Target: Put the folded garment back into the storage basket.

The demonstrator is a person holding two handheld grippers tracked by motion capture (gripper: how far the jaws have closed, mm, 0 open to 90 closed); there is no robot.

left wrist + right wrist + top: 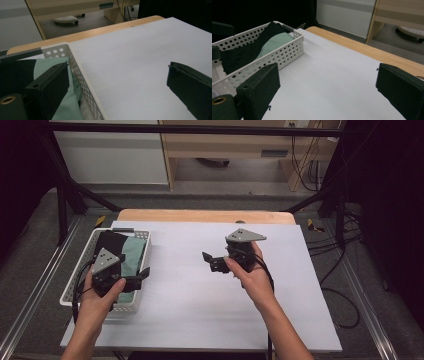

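Note:
A white perforated basket stands at the table's left and holds a pale green cloth and a black cloth. My left gripper hovers over the basket's near right part, open and holding nothing. In the left gripper view one jaw hangs above the green cloth inside the basket wall, the other above the bare sheet. My right gripper is at mid-table, pointing left, open and empty. The right gripper view looks toward the basket with its green cloth and black cloth.
A white sheet covers the wooden table, whose edge shows at the far side. Black frame poles stand at both sides. Cables lie on the floor at the right. A wooden cabinet is beyond the table.

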